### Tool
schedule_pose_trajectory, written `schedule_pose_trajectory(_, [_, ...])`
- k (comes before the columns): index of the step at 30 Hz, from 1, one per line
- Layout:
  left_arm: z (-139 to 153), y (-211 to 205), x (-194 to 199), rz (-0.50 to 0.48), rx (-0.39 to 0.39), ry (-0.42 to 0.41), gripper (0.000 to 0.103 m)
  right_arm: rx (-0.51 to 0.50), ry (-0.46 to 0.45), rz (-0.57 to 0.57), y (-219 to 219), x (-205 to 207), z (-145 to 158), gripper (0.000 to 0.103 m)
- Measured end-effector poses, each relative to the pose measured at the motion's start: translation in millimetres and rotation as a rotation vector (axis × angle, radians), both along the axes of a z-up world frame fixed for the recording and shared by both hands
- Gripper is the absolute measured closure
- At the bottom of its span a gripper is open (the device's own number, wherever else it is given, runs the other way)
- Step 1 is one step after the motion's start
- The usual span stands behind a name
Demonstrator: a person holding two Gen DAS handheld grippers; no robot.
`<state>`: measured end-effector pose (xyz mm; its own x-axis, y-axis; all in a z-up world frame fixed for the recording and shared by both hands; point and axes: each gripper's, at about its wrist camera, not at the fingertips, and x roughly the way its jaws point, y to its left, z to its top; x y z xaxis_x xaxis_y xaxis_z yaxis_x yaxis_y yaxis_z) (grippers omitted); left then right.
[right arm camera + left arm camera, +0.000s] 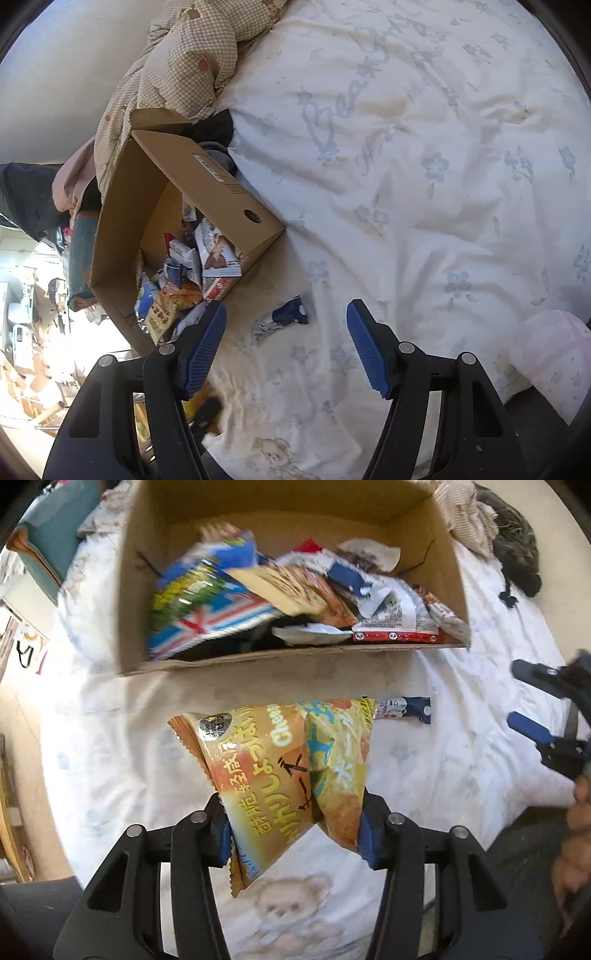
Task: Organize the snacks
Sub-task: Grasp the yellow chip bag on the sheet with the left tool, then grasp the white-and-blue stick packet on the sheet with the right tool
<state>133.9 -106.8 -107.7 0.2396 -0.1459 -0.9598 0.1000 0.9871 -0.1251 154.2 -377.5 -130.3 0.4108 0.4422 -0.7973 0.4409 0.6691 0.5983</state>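
Note:
My left gripper [295,830] is shut on an orange-yellow cheese snack bag [280,775] and holds it above the bed, in front of the open cardboard box [288,664]. The box holds several snack packets [258,590]. A small blue and white snack packet [406,709] lies on the bedding beside the box; it also shows in the right wrist view [280,319]. My right gripper [286,347] is open and empty, just short of that packet. It shows at the right edge of the left wrist view [546,716]. The box [207,184] is to its left.
White floral bedding [424,166] covers the bed. A checked beige quilt [177,59] is bunched behind the box. A pink pillow [550,354] lies at the right. Dark clothing [513,542] lies behind the box. The room floor with clutter [29,350] is left of the bed.

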Motion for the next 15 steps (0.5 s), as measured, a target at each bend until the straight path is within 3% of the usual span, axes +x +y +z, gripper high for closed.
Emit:
schedule_pose_trajectory(6, [34.9, 44.2, -11.4, 0.005, 0.013, -0.086, 0.056, 0.029, 0.016, 0.021, 5.2, -5.9, -7.9, 0.031])
schedule_pose_trajectory(11, [45.9, 73.8, -11.2, 0.033, 0.034, -0.160, 0.056, -0.052, 0.008, 0.105, 26.2, -4.5, -7.0, 0.011])
schedule_pose_trajectory(15, [39.7, 86.6, -9.5, 0.095, -0.026, -0.150, 0.056, -0.125, 0.031, 0.202, 52.8, 2.8, -16.0, 0.007])
